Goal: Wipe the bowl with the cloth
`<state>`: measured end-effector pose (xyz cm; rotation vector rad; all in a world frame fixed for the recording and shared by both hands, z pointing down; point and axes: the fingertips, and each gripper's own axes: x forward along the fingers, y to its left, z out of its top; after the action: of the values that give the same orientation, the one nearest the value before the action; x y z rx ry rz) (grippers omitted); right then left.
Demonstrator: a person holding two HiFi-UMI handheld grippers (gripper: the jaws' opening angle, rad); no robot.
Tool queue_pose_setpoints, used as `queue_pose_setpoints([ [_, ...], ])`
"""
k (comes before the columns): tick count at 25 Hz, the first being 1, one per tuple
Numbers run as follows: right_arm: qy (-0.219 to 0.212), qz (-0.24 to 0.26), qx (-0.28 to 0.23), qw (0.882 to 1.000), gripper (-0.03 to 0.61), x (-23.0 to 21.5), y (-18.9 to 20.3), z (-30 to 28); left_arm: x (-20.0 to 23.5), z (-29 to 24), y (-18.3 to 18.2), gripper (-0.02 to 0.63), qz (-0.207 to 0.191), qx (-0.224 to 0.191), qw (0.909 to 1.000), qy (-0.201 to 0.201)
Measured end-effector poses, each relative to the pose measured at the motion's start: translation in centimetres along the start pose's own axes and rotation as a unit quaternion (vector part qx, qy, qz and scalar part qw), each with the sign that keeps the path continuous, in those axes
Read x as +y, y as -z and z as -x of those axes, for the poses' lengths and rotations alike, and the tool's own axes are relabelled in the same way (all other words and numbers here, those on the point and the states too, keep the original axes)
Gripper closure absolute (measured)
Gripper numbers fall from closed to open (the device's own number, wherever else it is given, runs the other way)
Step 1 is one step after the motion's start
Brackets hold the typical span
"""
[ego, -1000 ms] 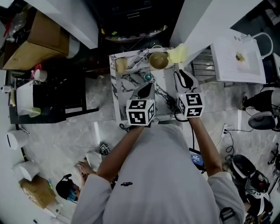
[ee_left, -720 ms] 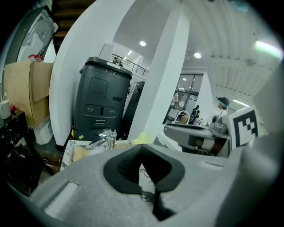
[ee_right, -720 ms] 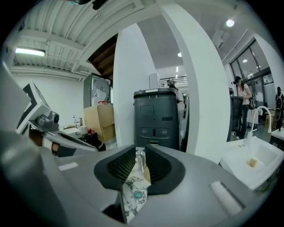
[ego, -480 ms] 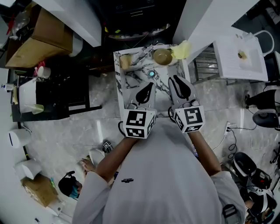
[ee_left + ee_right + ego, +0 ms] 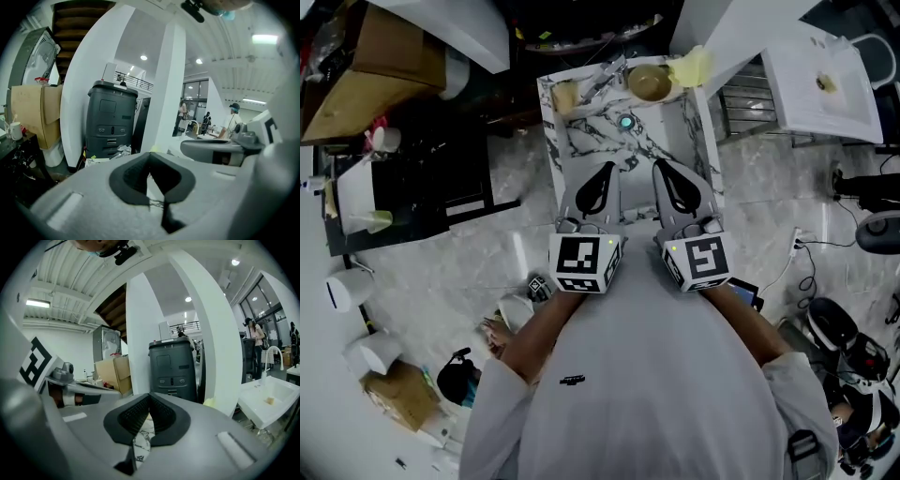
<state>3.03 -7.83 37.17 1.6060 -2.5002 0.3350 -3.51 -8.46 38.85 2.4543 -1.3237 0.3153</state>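
Left gripper [image 5: 605, 173] hovering over the table's [image 5: 675, 131] near end, jaws pressing together empty, right gripper [image 5: 663, 172] beside it, jaws just closing on nothing, bowl [image 5: 650, 82] sitting at the far end, yellow cloth [image 5: 691, 67] lying just right of it

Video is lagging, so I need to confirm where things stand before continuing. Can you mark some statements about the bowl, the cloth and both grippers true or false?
1. The yellow cloth lies at the far right corner of the marble table, beside the bowl. True.
2. The right gripper holds the cloth. False: its jaws are shut on nothing, and the cloth lies far beyond it.
3. The left gripper is shut and empty. True.
4. The bowl stands at the table's near edge, between the grippers. False: it stands at the far end, apart from both.
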Motion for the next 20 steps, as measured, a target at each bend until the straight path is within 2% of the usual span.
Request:
queue_pose_setpoints([
  [11,0.002,-0.051,0.016,0.999,0.583,-0.1,1.3,0.4,-0.8,0.6,0.3,0.609,-0.013,0.004,0.9998,0.014],
  [16,-0.025,-0.042,0.019,0.999,0.583,1.4,1.1,0.3,-1.2,0.6,0.3,0.609,-0.015,0.005,0.9995,0.028],
  [20,-0.059,-0.054,0.048,0.996,0.583,2.1,2.2,-1.3,-0.9,0.3,0.1,0.609,-0.024,0.001,0.9994,0.026],
])
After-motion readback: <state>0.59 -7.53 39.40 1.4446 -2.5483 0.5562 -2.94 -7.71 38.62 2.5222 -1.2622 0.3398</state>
